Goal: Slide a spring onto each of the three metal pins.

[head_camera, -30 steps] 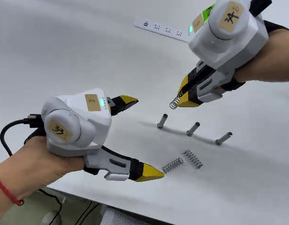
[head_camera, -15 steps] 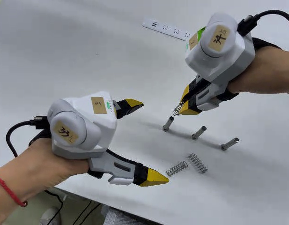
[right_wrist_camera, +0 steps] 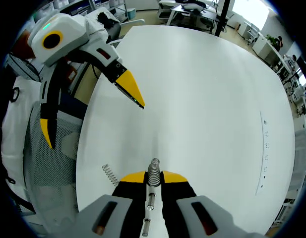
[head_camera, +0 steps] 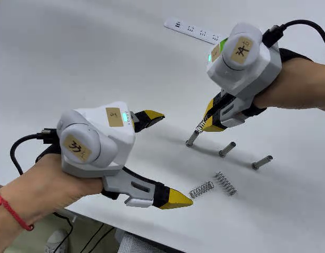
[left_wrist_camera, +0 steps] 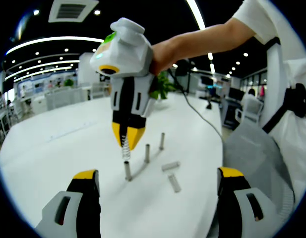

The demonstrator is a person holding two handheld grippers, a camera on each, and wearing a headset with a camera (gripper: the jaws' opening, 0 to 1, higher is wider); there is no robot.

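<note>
One slim, silvery coil spring (head_camera: 200, 125), pinched by the right claw (head_camera: 207, 126), hangs over an upright pin (head_camera: 192, 138); left claw (head_camera: 174, 157) gapes wide.

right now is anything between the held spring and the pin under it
Nothing visible. The spring, held by the right gripper, hangs right over the end pin; both loose springs lie off to the side.

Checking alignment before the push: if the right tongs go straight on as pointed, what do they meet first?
Likely the upright metal pin leftmost in the head view: the coiled steel spring held in the right tongs points down at its top, roughly in line. Centring is unclear.
</note>
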